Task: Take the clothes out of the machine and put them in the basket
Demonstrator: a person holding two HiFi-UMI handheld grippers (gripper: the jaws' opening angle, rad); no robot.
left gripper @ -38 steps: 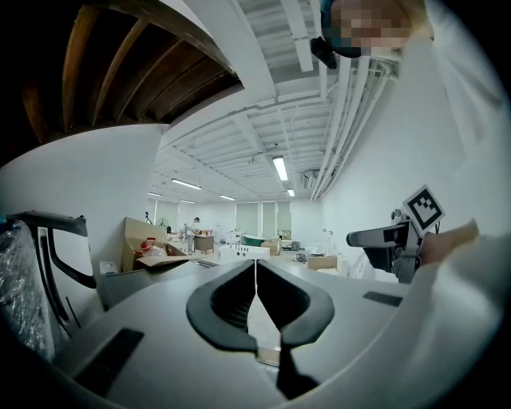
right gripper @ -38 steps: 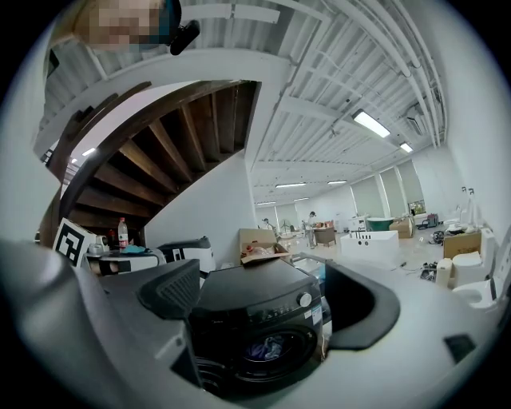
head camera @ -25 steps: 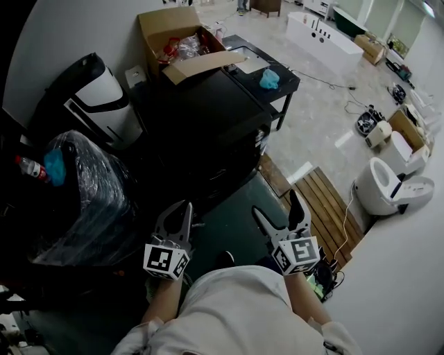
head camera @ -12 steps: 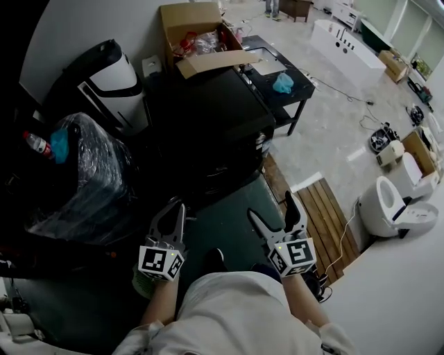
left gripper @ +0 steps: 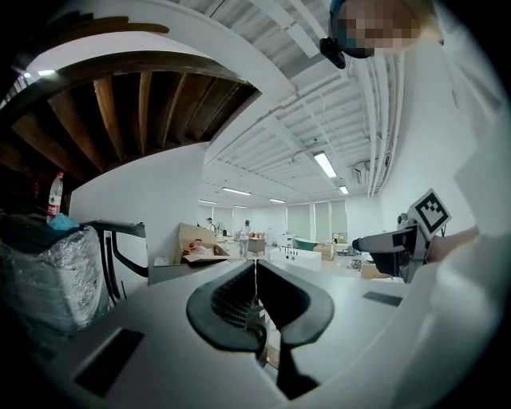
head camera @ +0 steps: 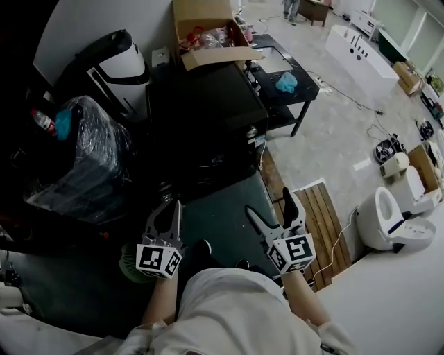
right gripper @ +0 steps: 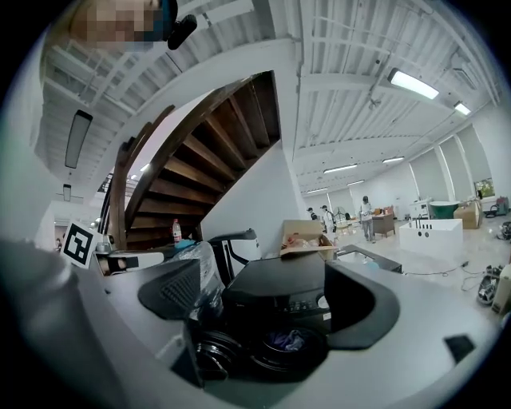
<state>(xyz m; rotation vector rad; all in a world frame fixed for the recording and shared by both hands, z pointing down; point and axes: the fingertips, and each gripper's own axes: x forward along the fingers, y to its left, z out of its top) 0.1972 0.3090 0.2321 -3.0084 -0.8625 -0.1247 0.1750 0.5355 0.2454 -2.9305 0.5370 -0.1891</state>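
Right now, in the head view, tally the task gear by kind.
grippers: 2, left gripper and right gripper
machine: 1
basket: 1
total: 4

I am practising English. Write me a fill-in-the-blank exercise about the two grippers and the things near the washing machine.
1. The left gripper has its fingers pressed ___.
2. The right gripper has its fingers ___, with nothing held.
3. Some clothes show inside the machine, whose colour is ___.
4. The cardboard box beyond the machine has its flaps ___.

Missing words: together; apart; black; open.
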